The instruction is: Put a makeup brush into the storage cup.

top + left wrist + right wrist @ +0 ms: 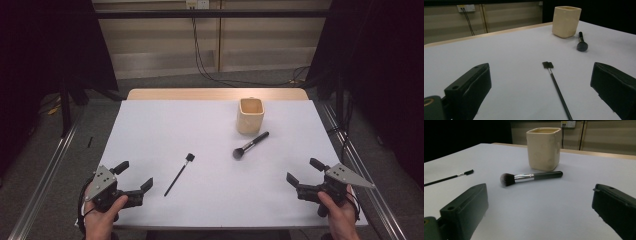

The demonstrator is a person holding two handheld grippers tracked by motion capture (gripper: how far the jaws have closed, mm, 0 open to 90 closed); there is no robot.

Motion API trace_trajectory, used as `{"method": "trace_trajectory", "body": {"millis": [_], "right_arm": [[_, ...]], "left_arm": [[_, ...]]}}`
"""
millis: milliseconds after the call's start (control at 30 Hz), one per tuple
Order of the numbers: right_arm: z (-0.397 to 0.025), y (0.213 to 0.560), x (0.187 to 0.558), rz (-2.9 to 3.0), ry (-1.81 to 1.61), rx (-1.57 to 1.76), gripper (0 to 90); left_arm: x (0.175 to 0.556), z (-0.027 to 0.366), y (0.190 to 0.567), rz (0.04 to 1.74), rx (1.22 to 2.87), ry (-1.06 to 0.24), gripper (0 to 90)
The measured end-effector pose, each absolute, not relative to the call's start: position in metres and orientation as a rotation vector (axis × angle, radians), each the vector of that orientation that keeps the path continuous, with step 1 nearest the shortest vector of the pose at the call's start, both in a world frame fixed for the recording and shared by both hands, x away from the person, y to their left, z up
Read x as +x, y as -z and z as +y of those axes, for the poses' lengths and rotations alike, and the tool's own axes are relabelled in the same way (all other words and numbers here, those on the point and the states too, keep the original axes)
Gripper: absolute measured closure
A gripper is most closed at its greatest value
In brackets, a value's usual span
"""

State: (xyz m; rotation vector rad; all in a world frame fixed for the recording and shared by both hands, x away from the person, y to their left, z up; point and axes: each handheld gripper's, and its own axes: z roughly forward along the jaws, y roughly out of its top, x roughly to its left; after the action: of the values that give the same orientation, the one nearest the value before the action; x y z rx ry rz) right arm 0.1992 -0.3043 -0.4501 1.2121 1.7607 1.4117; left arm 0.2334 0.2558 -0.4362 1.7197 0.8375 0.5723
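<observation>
A cream square cup stands upright at the back right of the white table. Just in front of it lies a fluffy makeup brush with a black handle and silver ferrule. A thin black flat-tipped brush lies left of centre. My left gripper is open at the front left, its jaws pointing at the thin brush. My right gripper is open at the front right, facing the fluffy brush. Neither holds anything.
A bare wooden strip shows at the table's far edge. Metal rails run along both sides on the floor. Cables hang from a wall socket behind the table.
</observation>
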Motion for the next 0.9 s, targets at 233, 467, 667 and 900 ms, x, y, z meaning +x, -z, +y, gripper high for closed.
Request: {"method": "trace_trajectory", "body": {"millis": [233, 467, 667, 900], "right_arm": [[-0.301, 0.449, 0.200, 1.759, -1.421, 1.221, 0.3], [-0.300, 0.450, 0.200, 1.769, -1.420, 1.200, 0.5], [-0.300, 0.449, 0.200, 1.770, -1.432, 1.197, 0.4], [-0.298, 0.450, 0.200, 1.765, -1.447, 1.207, 0.3]], "left_arm": [[0.237, 0.251, 0.429, 0.836, 1.723, -0.586, 3.2], [0.245, 0.240, 0.422, 0.815, 1.745, -0.588, 3.2], [0.255, 0.229, 0.417, 0.800, 1.753, -0.595, 3.1], [0.270, 0.218, 0.412, 0.801, 1.769, -0.576, 2.1]]}}
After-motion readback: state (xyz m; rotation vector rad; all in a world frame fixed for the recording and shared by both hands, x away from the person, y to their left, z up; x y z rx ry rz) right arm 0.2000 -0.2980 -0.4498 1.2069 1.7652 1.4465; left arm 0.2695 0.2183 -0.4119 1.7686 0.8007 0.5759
